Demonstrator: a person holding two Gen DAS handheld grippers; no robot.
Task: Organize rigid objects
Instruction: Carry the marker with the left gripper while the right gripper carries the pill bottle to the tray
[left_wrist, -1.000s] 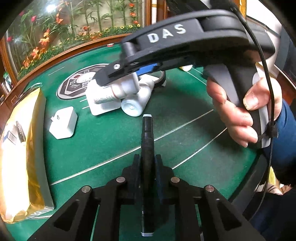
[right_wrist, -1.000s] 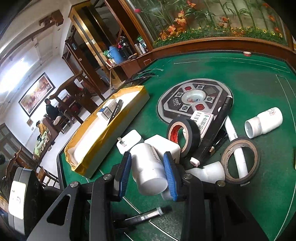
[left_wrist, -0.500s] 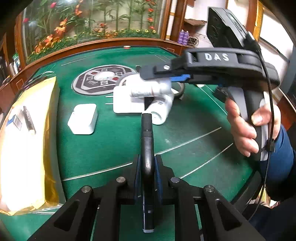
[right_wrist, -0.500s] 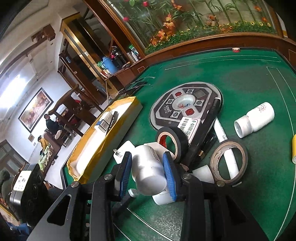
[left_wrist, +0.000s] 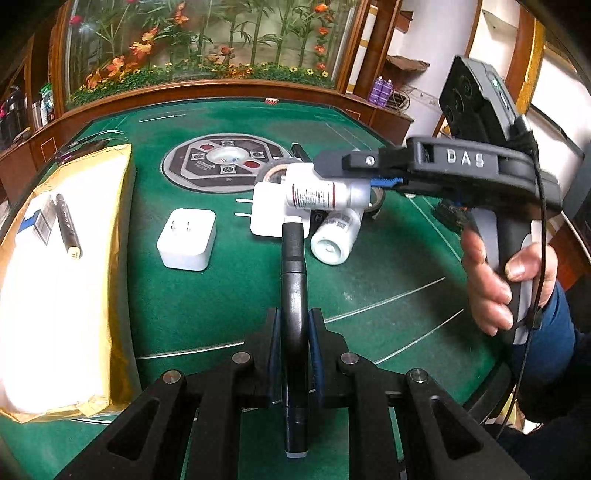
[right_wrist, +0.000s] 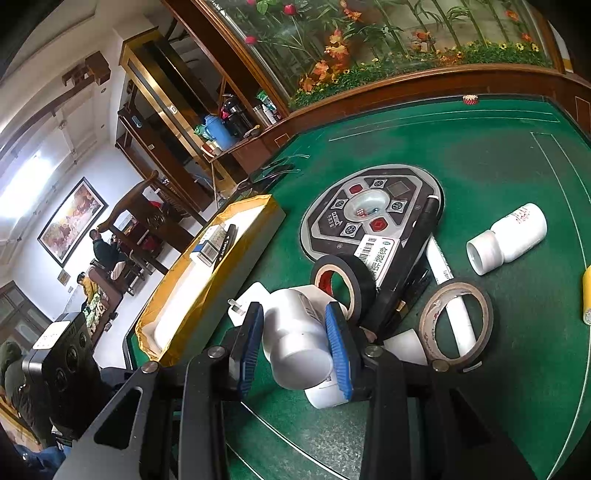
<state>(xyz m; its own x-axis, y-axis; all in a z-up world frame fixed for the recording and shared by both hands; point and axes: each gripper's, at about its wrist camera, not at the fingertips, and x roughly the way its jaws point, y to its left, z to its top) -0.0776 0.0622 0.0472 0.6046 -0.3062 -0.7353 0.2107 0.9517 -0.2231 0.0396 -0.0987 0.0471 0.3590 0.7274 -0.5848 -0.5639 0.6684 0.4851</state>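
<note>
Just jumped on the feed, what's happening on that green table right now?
A person is sorting small items, one tool in each hand. The left tool is shut on a black marker. The right tool grips a white bottle, held just above the pile of tape rolls and chargers. Another marker already lies in the gold-lined box at the table's left. A second white bottle remains on the felt.
</note>
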